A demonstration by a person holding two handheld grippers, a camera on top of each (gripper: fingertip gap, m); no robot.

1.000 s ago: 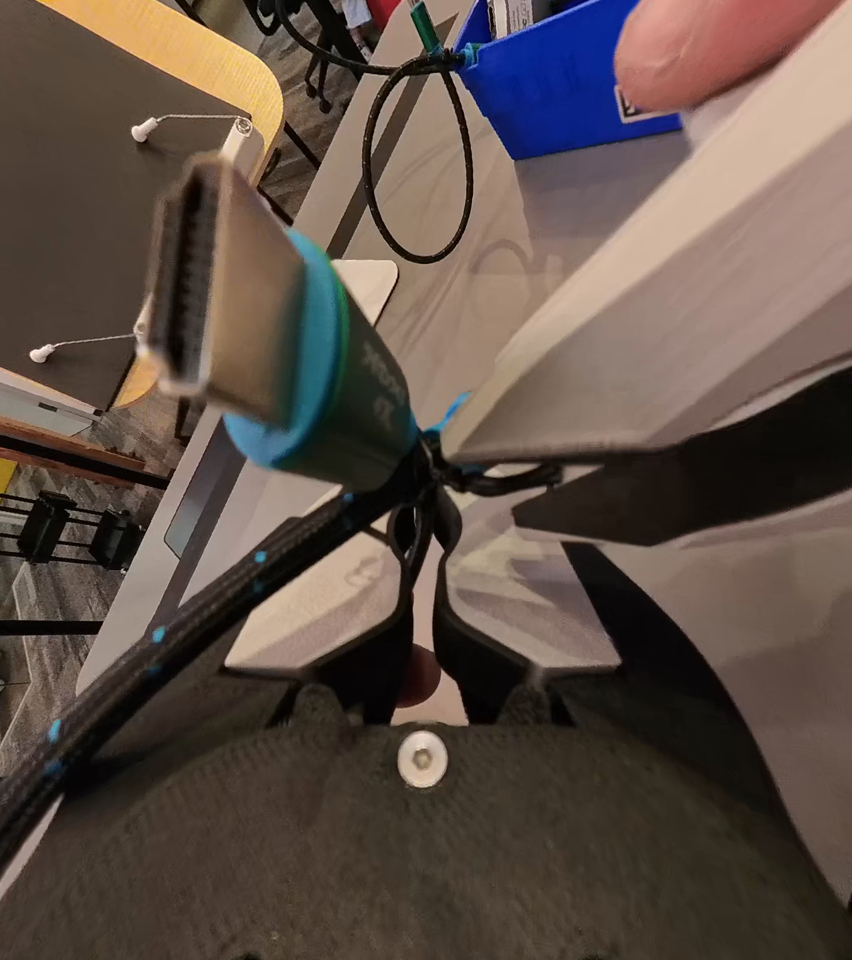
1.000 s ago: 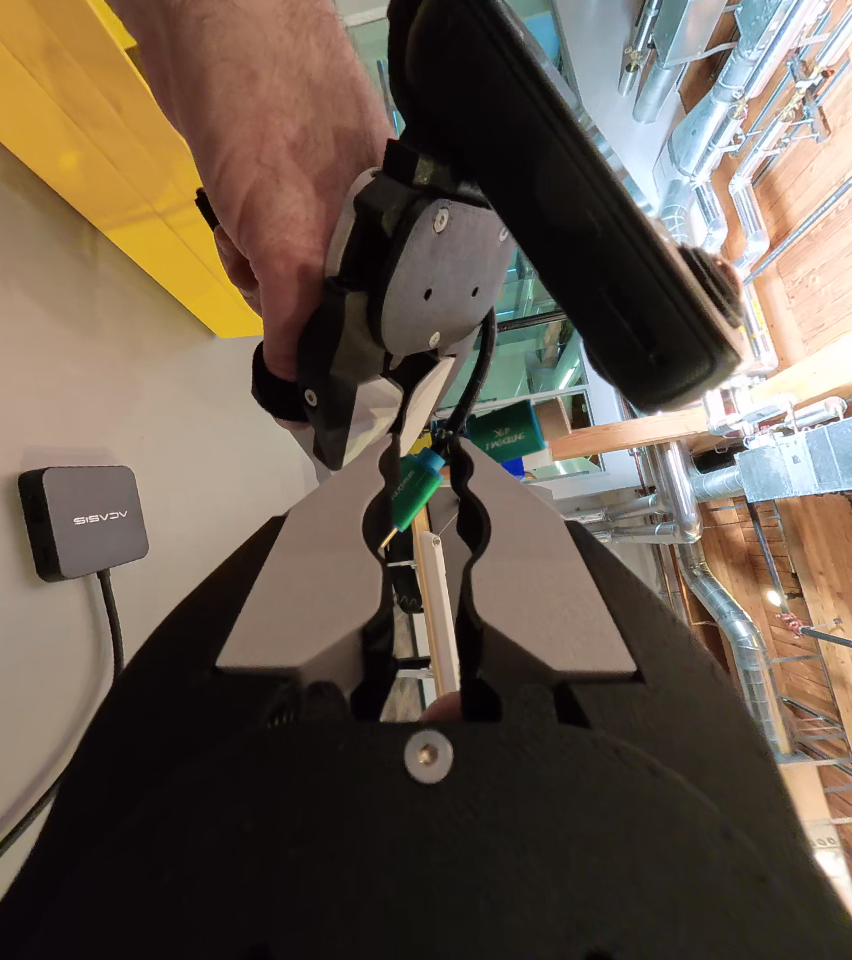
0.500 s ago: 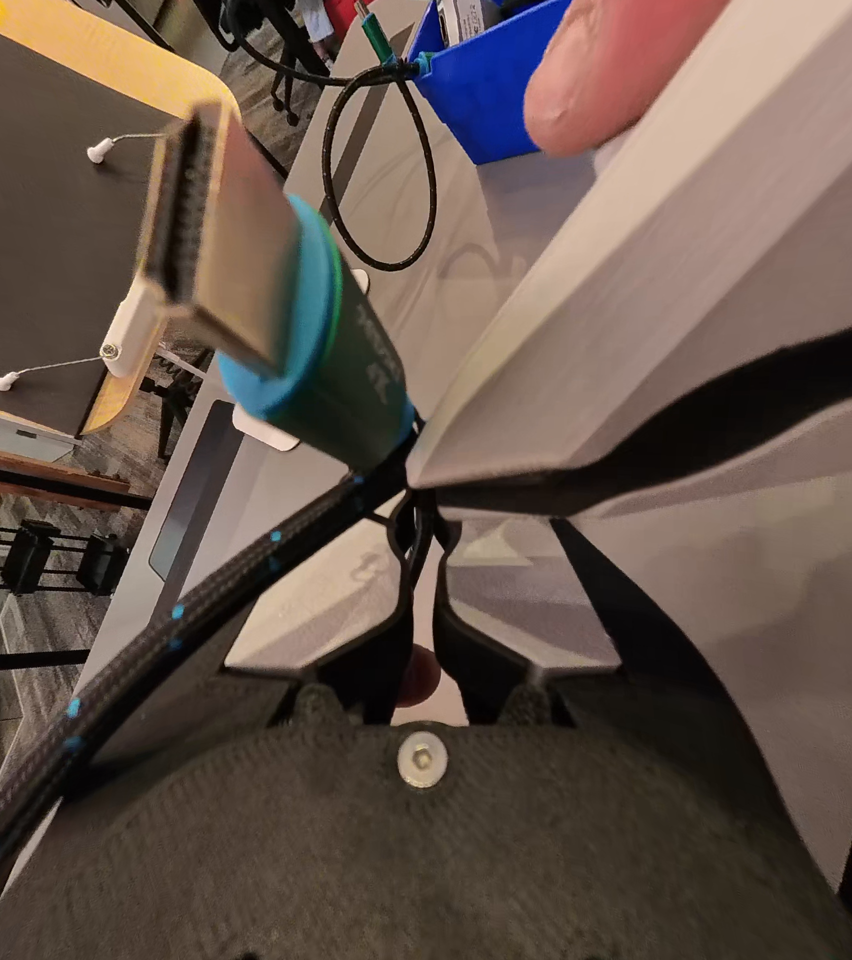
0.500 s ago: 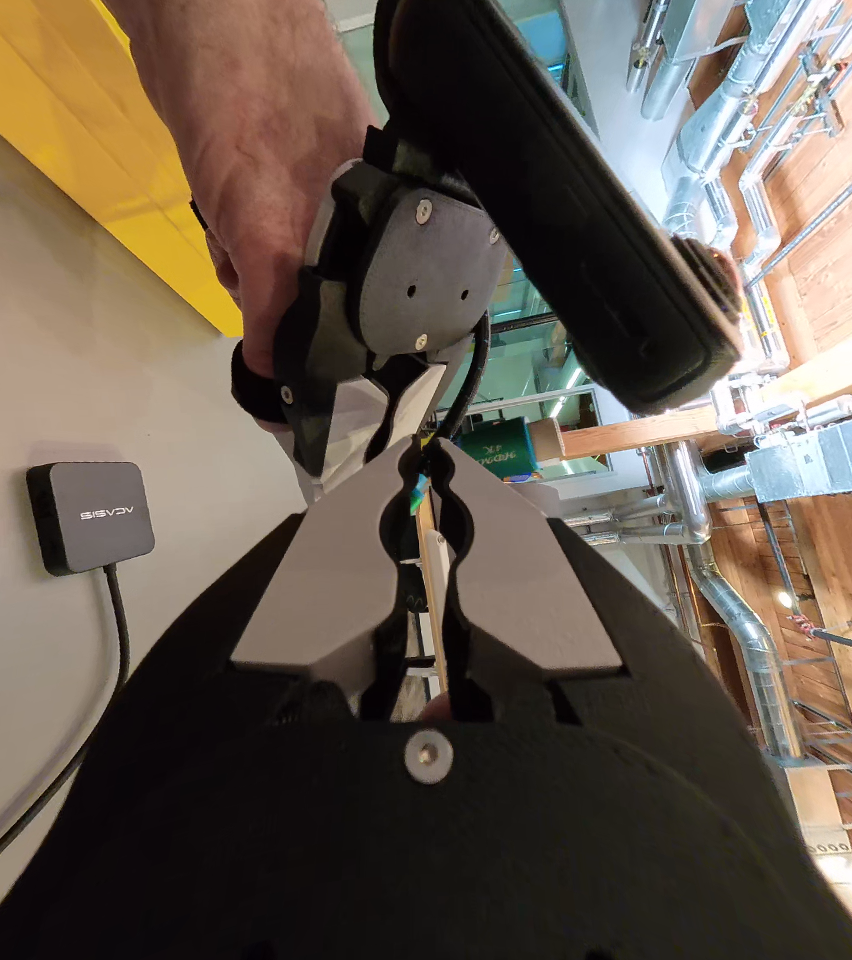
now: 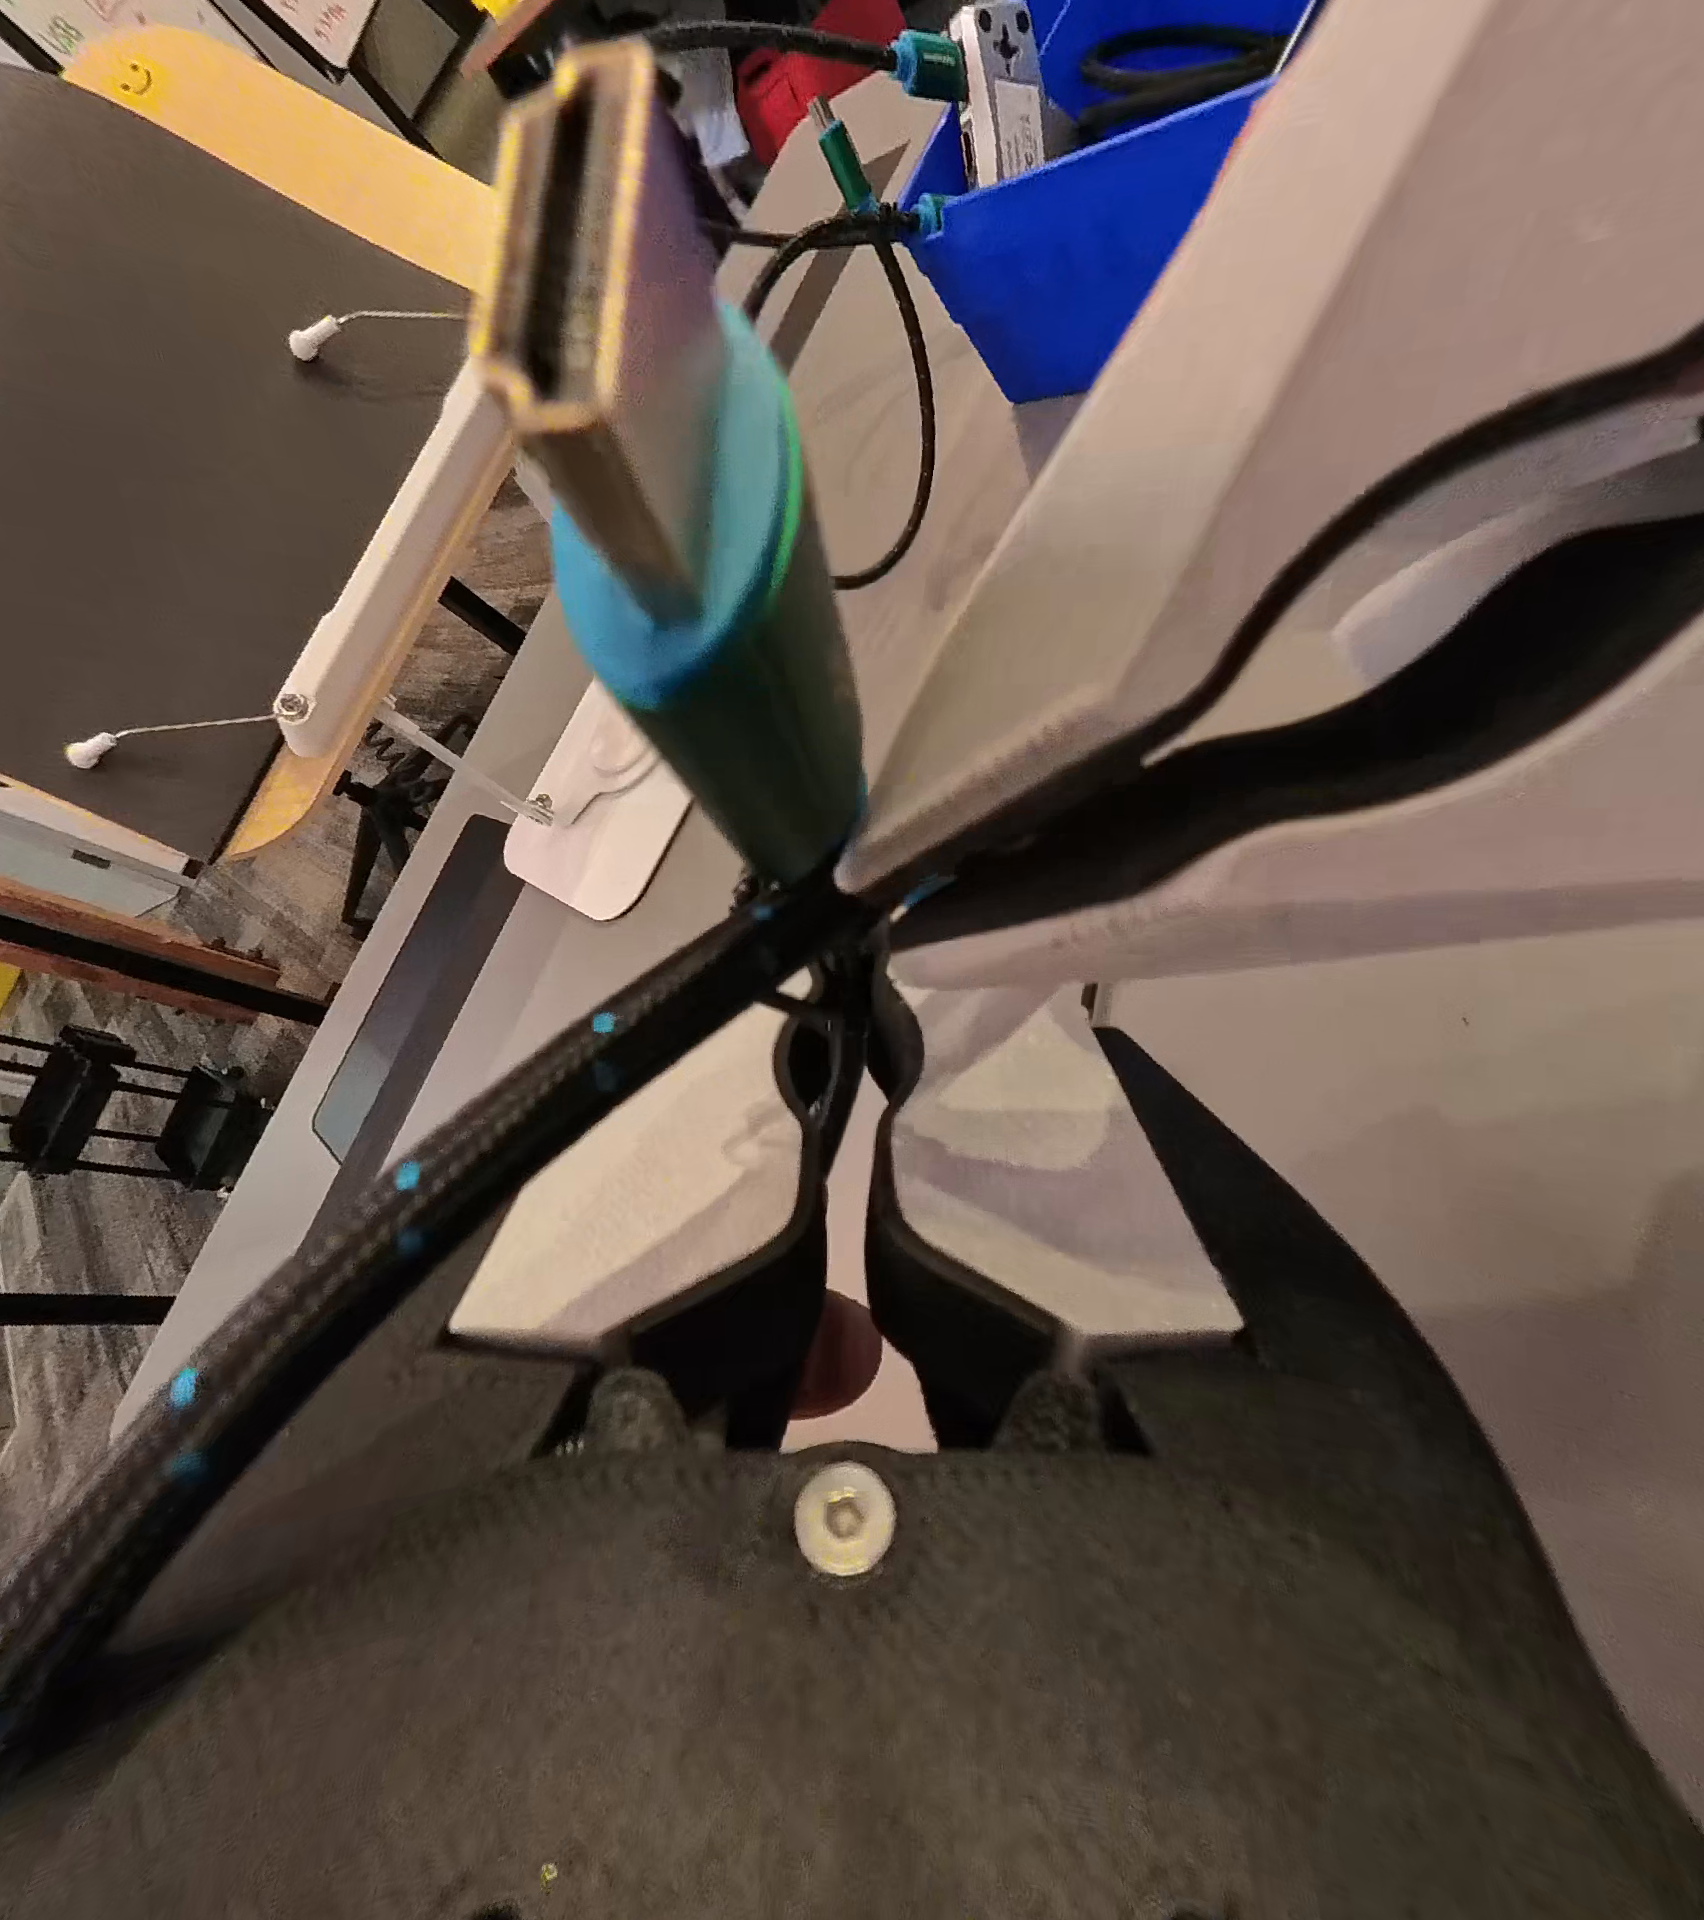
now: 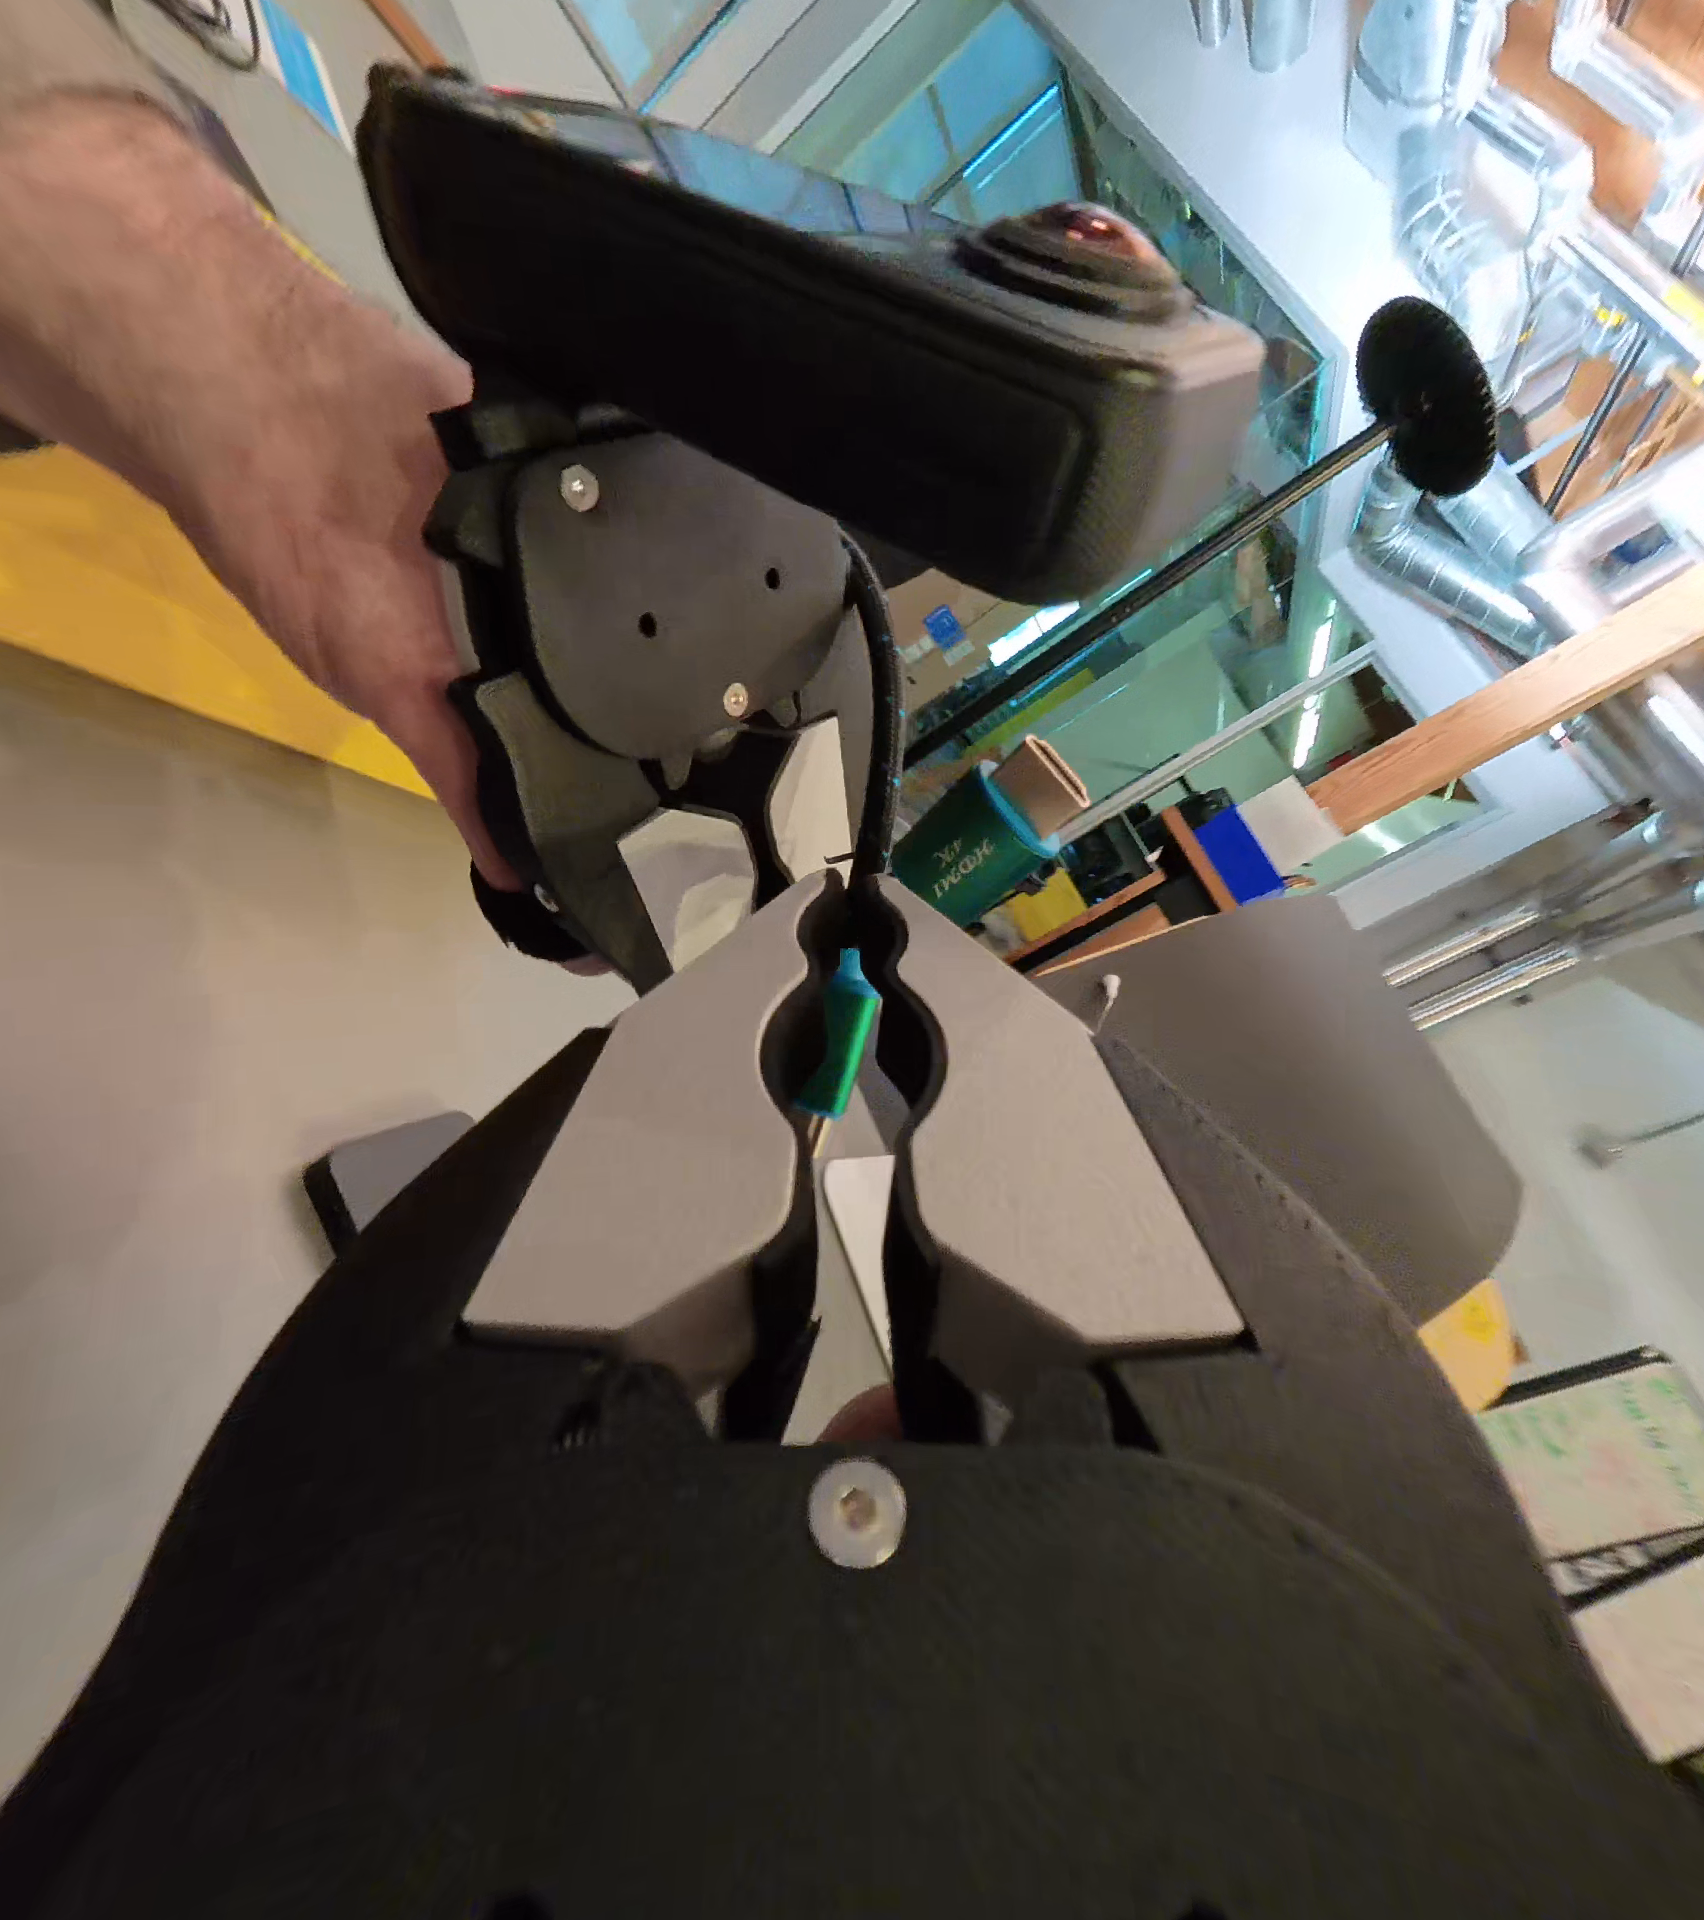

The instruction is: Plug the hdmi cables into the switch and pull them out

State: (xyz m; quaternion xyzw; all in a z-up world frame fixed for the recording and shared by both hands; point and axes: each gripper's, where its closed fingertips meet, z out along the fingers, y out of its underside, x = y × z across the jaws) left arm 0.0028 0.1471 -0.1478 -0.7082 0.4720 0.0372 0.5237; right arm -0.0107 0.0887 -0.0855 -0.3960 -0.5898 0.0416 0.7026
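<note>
Both claws (image 5: 843, 997) (image 6: 853, 914) seemingly pinch the braided cable (image 5: 391, 1195) behind its plug (image 5: 661, 499).

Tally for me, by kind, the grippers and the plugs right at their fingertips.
Grippers: 2, the left gripper and the right gripper
Big flat plug: 1
Small green plug: 1
Total: 4
</note>
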